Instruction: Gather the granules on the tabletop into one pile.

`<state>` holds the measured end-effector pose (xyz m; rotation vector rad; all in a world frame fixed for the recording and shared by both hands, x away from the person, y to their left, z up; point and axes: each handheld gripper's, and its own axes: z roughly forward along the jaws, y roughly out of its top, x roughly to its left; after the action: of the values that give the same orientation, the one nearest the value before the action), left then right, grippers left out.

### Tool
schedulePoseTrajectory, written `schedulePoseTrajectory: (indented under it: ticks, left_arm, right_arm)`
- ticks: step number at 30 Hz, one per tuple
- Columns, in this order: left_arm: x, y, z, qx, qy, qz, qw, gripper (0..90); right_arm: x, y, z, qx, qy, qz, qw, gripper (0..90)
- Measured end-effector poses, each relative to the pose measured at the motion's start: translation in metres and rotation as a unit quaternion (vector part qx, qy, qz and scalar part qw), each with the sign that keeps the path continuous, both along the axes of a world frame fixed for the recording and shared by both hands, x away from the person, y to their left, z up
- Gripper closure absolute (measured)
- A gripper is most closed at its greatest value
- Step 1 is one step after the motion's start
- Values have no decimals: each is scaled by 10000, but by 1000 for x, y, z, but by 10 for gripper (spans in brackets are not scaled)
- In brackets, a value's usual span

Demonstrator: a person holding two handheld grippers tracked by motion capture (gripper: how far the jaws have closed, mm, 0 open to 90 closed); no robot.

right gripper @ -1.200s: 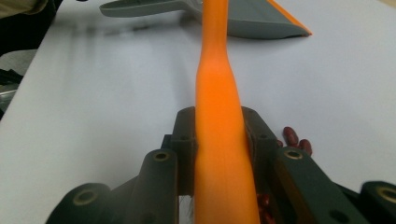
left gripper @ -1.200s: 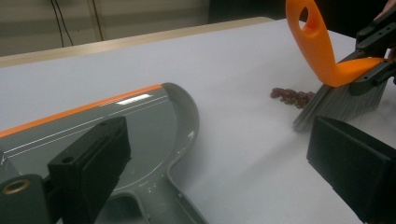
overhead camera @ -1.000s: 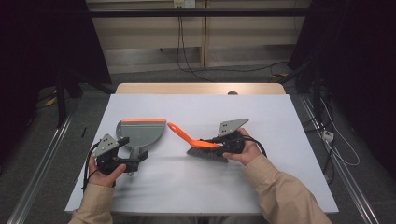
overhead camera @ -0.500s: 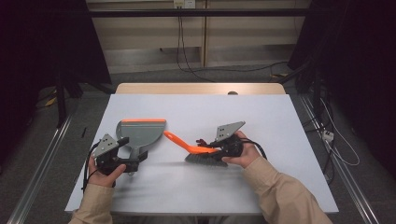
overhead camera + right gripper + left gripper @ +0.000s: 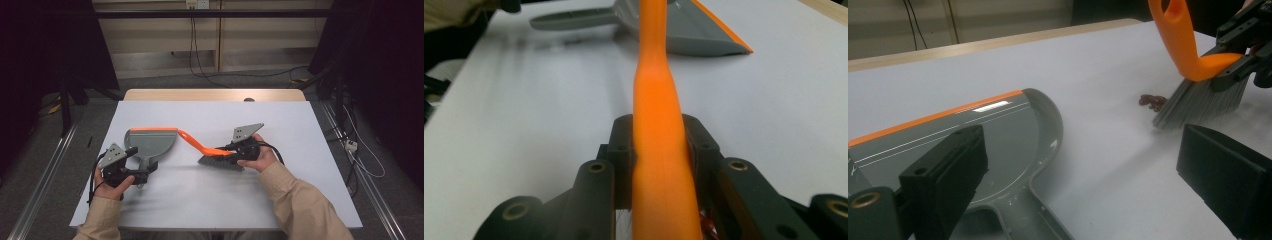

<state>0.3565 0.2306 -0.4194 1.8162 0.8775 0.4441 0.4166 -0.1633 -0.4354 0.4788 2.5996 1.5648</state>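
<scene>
The right gripper (image 5: 239,149) squeezes an orange brush (image 5: 202,147) with grey bristles; the left gripper (image 5: 1088,175) is open beside a grey dustpan (image 5: 150,142)

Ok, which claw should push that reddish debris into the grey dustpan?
Right: the right claw already clamps the orange-handled brush, bristles beside the reddish debris. The left claw stands open over the grey dustpan.
</scene>
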Motion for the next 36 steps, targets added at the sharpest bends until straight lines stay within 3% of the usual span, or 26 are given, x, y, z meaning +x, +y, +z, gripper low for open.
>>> schedulePoseTrajectory:
  ticks: [4,8,10,13,15,18,20,22,24,27,36]
  left_arm:
    - [0,0,0,-17,-21,-3,10000,59]
    - [-1,1,1,-16,-36,-16,10000,59]
    - [-1,1,2,-8,-43,-40,10000,59]
    - [-1,1,2,-13,-49,-79,10000,59]
    - [-1,0,2,-60,-41,-83,9999,59]
    - [-1,0,1,-67,-21,-116,9999,59]
    - [-2,-1,1,-69,-8,-150,9999,59]
    - [-2,-2,1,-47,-13,-181,9998,59]
    - [-2,-2,1,-90,-5,-174,9998,59]
    - [-2,-3,1,-74,-26,-212,9997,59]
    - [-2,-4,1,-62,-26,-196,9998,59]
  right_arm:
    - [-1,-2,13,99,-119,-158,9998,710]
    - [-4,-16,25,247,-103,-744,9969,710]
    - [-7,-22,29,131,-191,-1114,9935,710]
    - [-13,-33,28,160,-196,-1786,9836,710]
    - [-18,-39,24,-5,-224,-2196,9753,709]
    - [-26,-46,14,-146,-175,-2739,9615,710]
    - [-32,-49,9,-189,-219,-3030,9525,710]
    - [-37,-52,4,-287,-301,-3343,9415,710]
    - [-41,-52,0,-275,-323,-3572,9331,710]
    - [-44,-45,-5,-341,-379,-3687,9281,710]
    - [-39,-16,-10,-257,-436,-3753,9255,710]
